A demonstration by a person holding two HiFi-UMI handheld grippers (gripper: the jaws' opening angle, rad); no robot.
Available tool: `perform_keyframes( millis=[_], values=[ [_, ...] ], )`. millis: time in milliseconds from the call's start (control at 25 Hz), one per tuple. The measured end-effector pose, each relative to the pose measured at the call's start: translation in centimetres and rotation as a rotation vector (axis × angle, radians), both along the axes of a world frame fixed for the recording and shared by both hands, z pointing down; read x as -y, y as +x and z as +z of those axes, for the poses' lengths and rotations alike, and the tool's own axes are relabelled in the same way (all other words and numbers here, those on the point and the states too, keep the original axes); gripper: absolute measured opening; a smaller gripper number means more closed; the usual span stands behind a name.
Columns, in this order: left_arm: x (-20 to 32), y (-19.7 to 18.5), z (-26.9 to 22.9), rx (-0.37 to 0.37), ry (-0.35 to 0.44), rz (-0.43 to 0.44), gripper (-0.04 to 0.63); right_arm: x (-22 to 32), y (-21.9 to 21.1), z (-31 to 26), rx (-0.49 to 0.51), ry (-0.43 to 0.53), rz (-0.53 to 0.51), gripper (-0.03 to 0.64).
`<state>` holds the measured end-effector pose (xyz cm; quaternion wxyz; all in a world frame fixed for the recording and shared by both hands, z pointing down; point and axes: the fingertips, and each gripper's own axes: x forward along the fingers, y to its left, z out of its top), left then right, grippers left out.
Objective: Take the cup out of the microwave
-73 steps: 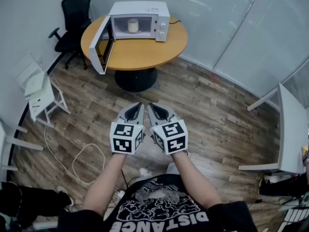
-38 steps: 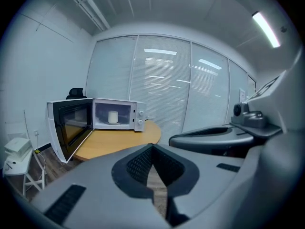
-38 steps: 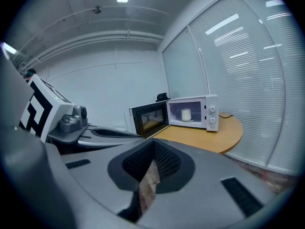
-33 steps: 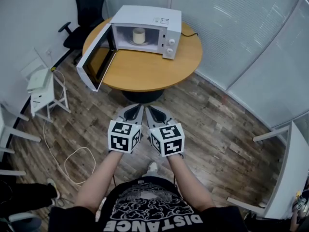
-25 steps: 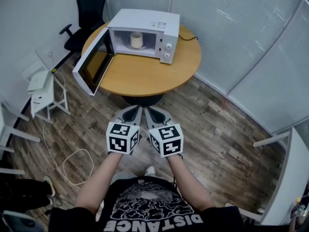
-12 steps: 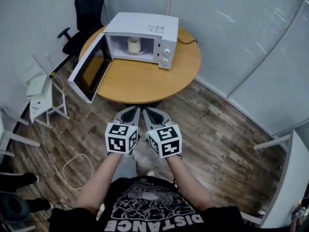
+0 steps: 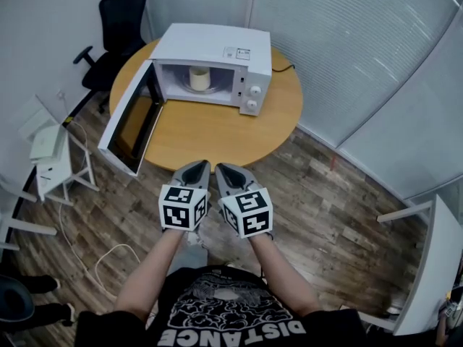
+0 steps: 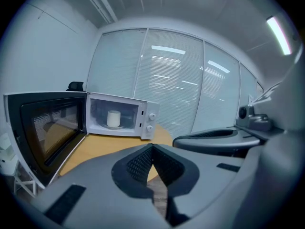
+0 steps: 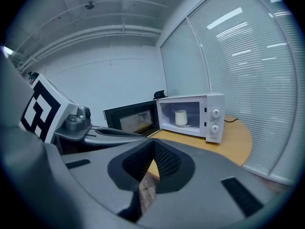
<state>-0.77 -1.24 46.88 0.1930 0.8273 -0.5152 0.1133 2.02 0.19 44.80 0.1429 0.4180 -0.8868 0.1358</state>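
Observation:
A cream cup (image 7: 198,78) stands inside the white microwave (image 7: 217,45), whose door (image 7: 130,125) hangs wide open to the left. The microwave sits on a round wooden table (image 7: 217,136). My left gripper (image 7: 197,166) and right gripper (image 7: 223,168) are side by side at the table's near edge, well short of the microwave. Both are shut with nothing between the jaws. The left gripper view shows the cup (image 8: 113,119) far beyond the left gripper (image 8: 152,147). In the right gripper view the cup (image 9: 180,117) is likewise distant past the right gripper (image 9: 153,144).
A black office chair (image 7: 116,13) stands behind the table at the left. A white folding stand (image 7: 51,150) and a loose cable (image 7: 108,259) are on the wooden floor at the left. Blind-covered glass walls (image 7: 347,42) run along the right, with a white table (image 7: 438,266) at the far right.
The table and microwave have come closer in the head view as the person walked toward them. Both grippers advanced together, still shut and side by side.

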Motion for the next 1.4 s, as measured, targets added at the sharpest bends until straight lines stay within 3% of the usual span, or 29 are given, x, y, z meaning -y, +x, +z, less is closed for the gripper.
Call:
perform_keyframes(
  millis=[760,1400],
  values=[
    [10.4,-8.6,-0.1,-0.064,-0.004,0.105,0.009,9.8,-9.4,0.0,-0.073,-0.013,0.101,0.015],
    [15.8,-8.5,0.8,-0.050,0.008,0.125,0.009,15.6,-9.2,0.7,-0.062,-0.005,0.118,0.015]
  ],
)
